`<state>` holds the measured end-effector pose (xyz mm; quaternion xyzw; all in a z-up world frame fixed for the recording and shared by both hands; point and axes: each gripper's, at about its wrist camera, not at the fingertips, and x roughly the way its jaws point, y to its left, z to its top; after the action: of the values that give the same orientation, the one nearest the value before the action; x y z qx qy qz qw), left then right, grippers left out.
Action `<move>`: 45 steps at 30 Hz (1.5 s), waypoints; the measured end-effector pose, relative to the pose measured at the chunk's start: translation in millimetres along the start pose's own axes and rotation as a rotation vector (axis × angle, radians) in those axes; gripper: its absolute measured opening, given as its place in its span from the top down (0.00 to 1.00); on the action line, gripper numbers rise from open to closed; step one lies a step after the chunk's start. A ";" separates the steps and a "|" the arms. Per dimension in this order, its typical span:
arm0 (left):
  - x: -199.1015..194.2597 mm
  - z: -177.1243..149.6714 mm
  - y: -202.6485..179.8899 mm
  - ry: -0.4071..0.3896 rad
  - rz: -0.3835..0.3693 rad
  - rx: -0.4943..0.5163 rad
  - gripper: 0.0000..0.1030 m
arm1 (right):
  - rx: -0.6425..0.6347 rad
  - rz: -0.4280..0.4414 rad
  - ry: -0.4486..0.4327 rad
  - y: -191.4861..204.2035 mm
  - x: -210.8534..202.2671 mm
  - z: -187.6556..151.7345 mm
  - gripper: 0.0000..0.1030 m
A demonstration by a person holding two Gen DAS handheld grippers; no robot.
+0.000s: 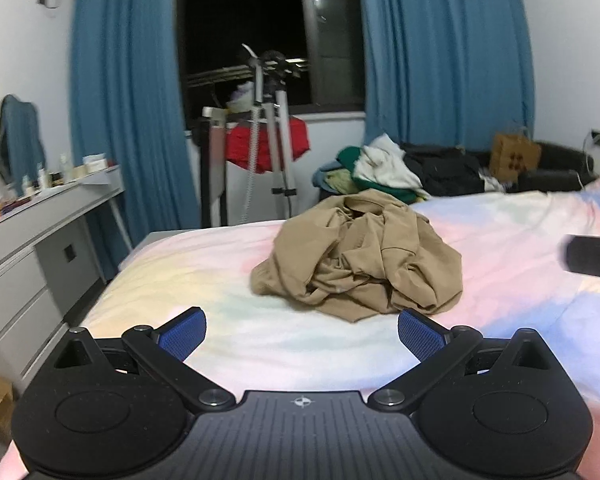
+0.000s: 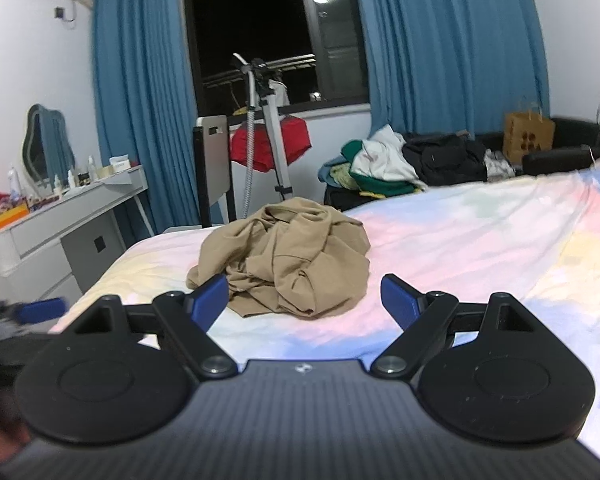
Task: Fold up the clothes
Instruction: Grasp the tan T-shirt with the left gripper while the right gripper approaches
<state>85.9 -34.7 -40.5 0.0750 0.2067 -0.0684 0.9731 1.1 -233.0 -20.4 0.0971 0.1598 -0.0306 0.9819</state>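
Crumpled tan cotton garment [image 1: 358, 256] is sitting unfolded, frame centre, on the pastel tie-dye bedsheet [image 1: 204, 280]; left gripper [image 1: 302, 334] and right gripper [image 2: 304, 300] are hovering wide-jawed, gripping nothing; folding all remaining.

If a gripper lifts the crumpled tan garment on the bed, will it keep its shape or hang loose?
The crumpled tan cloth garment would probably hang loose: its many soft folds suggest thin, floppy fabric. It likely weighs little for its bulk. Pushed across the pastel bedsheet, it would probably bunch rather than slide.

A crumpled garment [image 1: 358, 258] is lying on the bed [image 1: 500, 232], ahead of both grippers; a clothes pile [image 1: 384, 168] is sitting behind it.
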 end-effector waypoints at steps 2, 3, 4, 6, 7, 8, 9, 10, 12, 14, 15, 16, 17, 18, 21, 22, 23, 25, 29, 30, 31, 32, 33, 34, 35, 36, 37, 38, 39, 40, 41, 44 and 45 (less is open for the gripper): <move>33.0 8.3 1.0 0.020 -0.025 -0.018 0.05 | 0.022 -0.007 0.016 -6.7 4.2 -1.2 0.18; 52.0 12.8 0.7 0.022 -0.028 -0.025 0.05 | 0.032 -0.011 0.025 -10.1 6.9 -2.3 0.18; 70.9 17.2 0.4 0.024 -0.031 -0.032 0.06 | 0.044 -0.016 0.032 -13.7 10.2 -3.7 0.18; 104.7 23.5 -3.5 0.023 -0.015 -0.020 0.08 | 0.068 -0.025 0.046 -20.8 16.9 -6.5 0.18; 123.2 25.8 -6.3 0.025 -0.003 -0.003 0.10 | 0.080 -0.029 0.053 -24.4 20.3 -7.9 0.18; 141.6 28.0 -9.1 0.027 0.009 0.014 0.10 | 0.091 -0.034 0.060 -28.0 23.6 -9.3 0.18; 158.4 30.1 -11.7 0.024 0.033 0.032 0.10 | 0.106 -0.037 0.068 -31.9 27.7 -11.0 0.18; 175.2 32.1 -14.2 0.021 0.057 0.050 0.12 | 0.123 -0.040 0.078 -36.3 33.0 -13.3 0.18; 204.6 33.8 -15.8 0.011 0.084 0.055 0.16 | 0.148 -0.047 0.094 -44.0 44.0 -18.1 0.18; 229.5 34.3 -15.8 0.038 0.063 0.051 0.31 | 0.163 -0.054 0.117 -48.6 56.9 -22.9 0.18; 241.4 34.7 -16.4 0.054 0.050 0.053 0.37 | 0.169 -0.055 0.128 -50.3 63.1 -25.2 0.18; 248.3 34.8 -16.0 0.060 0.040 0.052 0.50 | 0.172 -0.052 0.137 -50.7 68.8 -27.3 0.18; 252.6 34.5 -14.9 0.056 0.021 0.040 0.64 | 0.175 -0.048 0.147 -51.1 74.6 -29.5 0.18; 253.2 33.9 -13.4 0.049 -0.005 0.027 0.74 | 0.177 -0.047 0.155 -51.2 79.8 -31.2 0.18; 235.2 36.6 -8.5 -0.016 -0.041 0.006 0.90 | 0.181 -0.042 0.162 -51.0 88.4 -33.8 0.18; 225.2 38.7 -5.6 -0.047 -0.060 -0.010 0.90 | 0.183 -0.042 0.160 -51.0 89.3 -33.7 0.18; 212.6 42.0 -2.4 -0.066 -0.082 -0.025 0.91 | 0.183 -0.040 0.157 -50.6 89.7 -33.5 0.18; 180.9 49.4 4.9 -0.089 -0.132 -0.044 0.91 | 0.179 -0.030 0.135 -48.8 85.2 -32.4 0.18; 110.0 62.2 19.2 -0.130 -0.224 -0.082 0.91 | 0.157 -0.017 0.074 -44.6 70.5 -27.5 0.18; 91.1 64.5 22.8 -0.136 -0.247 -0.089 0.91 | 0.156 -0.010 0.060 -43.5 66.2 -25.5 0.18; 72.2 63.0 27.8 -0.134 -0.267 -0.099 0.91 | 0.153 -0.003 0.044 -42.3 61.2 -23.4 0.18; 53.4 61.6 32.8 -0.132 -0.287 -0.109 0.91 | 0.148 0.005 0.028 -40.9 55.7 -21.3 0.18; 34.6 60.2 37.8 -0.129 -0.307 -0.118 0.91 | 0.141 0.018 0.013 -38.9 49.4 -19.4 0.18; 15.8 58.8 42.8 -0.127 -0.327 -0.128 0.91 | 0.133 0.038 0.007 -37.2 43.6 -18.0 0.18; -2.9 57.2 47.9 -0.124 -0.346 -0.138 0.91 | 0.126 0.057 0.000 -35.5 37.8 -16.5 0.18; -17.6 51.3 55.4 -0.109 -0.363 -0.159 0.91 | 0.118 0.077 -0.006 -33.7 32.0 -15.0 0.18; -29.9 42.5 61.4 -0.094 -0.363 -0.173 0.91 | 0.111 0.096 -0.013 -32.0 26.2 -13.6 0.18; -41.9 33.7 67.3 -0.079 -0.364 -0.187 0.90 | 0.103 0.115 -0.020 -30.2 20.4 -12.1 0.19; -47.2 23.5 73.3 -0.060 -0.353 -0.195 0.90 | 0.098 0.138 -0.017 -27.8 16.0 -11.2 0.20; -52.2 13.4 79.3 -0.040 -0.343 -0.204 0.90 | 0.096 0.165 0.002 -24.0 14.4 -11.3 0.22; -50.3 3.7 84.7 -0.009 -0.327 -0.221 0.90 | 0.091 0.190 0.022 -19.9 14.0 -11.6 0.23; -45.4 -10.4 96.8 0.046 -0.303 -0.256 0.90 | 0.046 0.233 0.081 -4.1 21.7 -15.8 0.29; -43.9 -12.7 100.2 0.059 -0.299 -0.265 0.90 | 0.024 0.237 0.101 1.7 25.2 -18.7 0.30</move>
<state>57.6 70.1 -22.1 -0.0833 0.2509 -0.1820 0.9471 19.4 -228.3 -45.5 0.1287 0.1961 0.0888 0.9680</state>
